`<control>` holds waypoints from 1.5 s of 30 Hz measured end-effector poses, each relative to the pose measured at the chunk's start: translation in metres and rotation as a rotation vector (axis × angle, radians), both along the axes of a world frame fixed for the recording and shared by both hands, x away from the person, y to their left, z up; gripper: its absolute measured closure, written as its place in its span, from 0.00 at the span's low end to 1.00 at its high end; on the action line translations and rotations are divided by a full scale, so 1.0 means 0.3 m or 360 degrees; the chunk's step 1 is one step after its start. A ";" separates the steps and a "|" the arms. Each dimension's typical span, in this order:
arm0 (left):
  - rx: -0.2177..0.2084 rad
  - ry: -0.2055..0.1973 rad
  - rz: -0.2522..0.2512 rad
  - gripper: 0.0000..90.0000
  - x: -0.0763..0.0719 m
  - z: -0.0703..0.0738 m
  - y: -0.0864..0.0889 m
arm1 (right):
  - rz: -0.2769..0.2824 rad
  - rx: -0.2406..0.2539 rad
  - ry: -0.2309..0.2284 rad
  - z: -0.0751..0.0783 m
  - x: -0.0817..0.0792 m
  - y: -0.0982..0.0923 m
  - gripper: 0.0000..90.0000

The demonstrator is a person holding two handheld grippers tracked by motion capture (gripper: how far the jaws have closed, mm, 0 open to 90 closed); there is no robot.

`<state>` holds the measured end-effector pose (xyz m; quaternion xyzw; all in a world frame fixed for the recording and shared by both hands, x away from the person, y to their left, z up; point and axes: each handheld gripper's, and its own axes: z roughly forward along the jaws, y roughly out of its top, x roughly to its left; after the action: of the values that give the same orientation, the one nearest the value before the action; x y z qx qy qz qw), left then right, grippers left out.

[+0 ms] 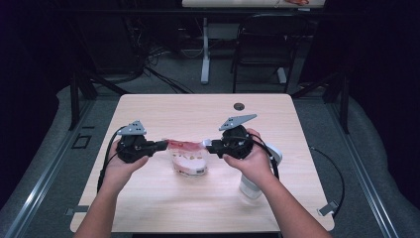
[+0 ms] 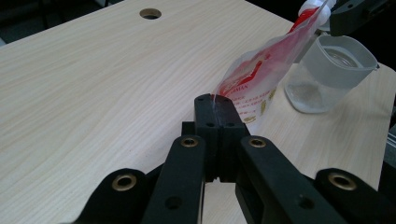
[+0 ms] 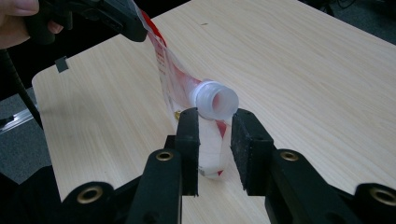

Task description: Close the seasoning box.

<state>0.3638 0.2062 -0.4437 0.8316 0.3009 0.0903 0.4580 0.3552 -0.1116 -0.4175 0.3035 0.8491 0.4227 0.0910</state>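
a red and white refill pouch [image 1: 187, 157] hangs stretched between the two grippers above the middle of the table [image 1: 163, 106], nearer the person's edge than the far edge. its lower part sags toward the wood; whether it rests on it cannot be told.

the left gripper [image 2: 215, 108] has its jaws pressed together on one top corner of the pouch, the thin film caught between the pads. in the high view this gripper [image 1: 165, 144] sits left of the pouch, level, pointing toward the other hand.

the right gripper [image 3: 214, 122] holds the other end: its jaws stand partly spread, one on each side of the strip of pouch just under the white spout [image 3: 215, 100]. the left pad lies against the film; whether the right pad touches it cannot be told. the spout's mouth is open and uncapped, tilted over the jaws. in the high view this gripper [image 1: 208, 147] is right of the pouch.

a clear plastic jug [image 2: 327, 72] with a pouring lip stands near the table's right edge, just beyond the pouch in the left gripper view, with a little white powder at its bottom.

a round cable hole [image 1: 239, 106] lies near the far edge.
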 end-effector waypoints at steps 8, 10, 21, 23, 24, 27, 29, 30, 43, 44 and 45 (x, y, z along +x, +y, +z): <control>-0.0033 0.0020 -0.0018 1.00 -0.006 0.002 -0.008 | 0.0007 0.0011 -0.0010 0.011 -0.018 -0.010 0.81; -0.0047 0.0026 -0.0033 1.00 -0.008 0.004 -0.011 | 0.0008 0.0005 -0.0015 0.016 -0.024 -0.017 0.81; -0.0064 0.0030 -0.0087 1.00 -0.025 0.005 -0.054 | 0.0004 -0.0036 -0.0021 0.027 -0.063 -0.062 0.81; -0.0064 0.0031 -0.0098 1.00 -0.027 0.003 -0.062 | -0.0001 -0.0035 -0.0023 0.027 -0.070 -0.071 0.81; -0.0065 0.0029 -0.0100 1.00 -0.029 0.002 -0.067 | -0.0001 -0.0040 -0.0021 0.027 -0.074 -0.074 0.81; -0.0060 0.0025 -0.0106 1.00 -0.033 -0.001 -0.080 | -0.0006 -0.0053 -0.0023 0.024 -0.084 -0.084 0.81; -0.0058 0.0025 -0.0111 1.00 -0.036 -0.001 -0.086 | -0.0006 -0.0070 -0.0020 0.024 -0.088 -0.091 0.81; -0.0061 0.0026 -0.0118 1.00 -0.036 -0.002 -0.089 | -0.0005 -0.0072 -0.0020 0.024 -0.090 -0.094 0.81; -0.0056 0.0024 -0.0128 0.97 -0.042 -0.004 -0.092 | 0.0004 -0.0155 -0.0052 0.017 -0.106 -0.102 0.82; -0.0059 0.0023 -0.0129 0.97 -0.041 -0.004 -0.090 | 0.0010 -0.0166 -0.0055 0.018 -0.109 -0.100 0.82; -0.0058 0.0022 -0.0127 0.97 -0.040 -0.004 -0.089 | 0.0017 -0.0180 -0.0058 0.020 -0.111 -0.099 0.82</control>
<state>0.3517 0.1795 -0.4449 0.8350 0.2722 0.0605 0.4743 0.3217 -0.1414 -0.4114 0.2857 0.8713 0.3801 0.1211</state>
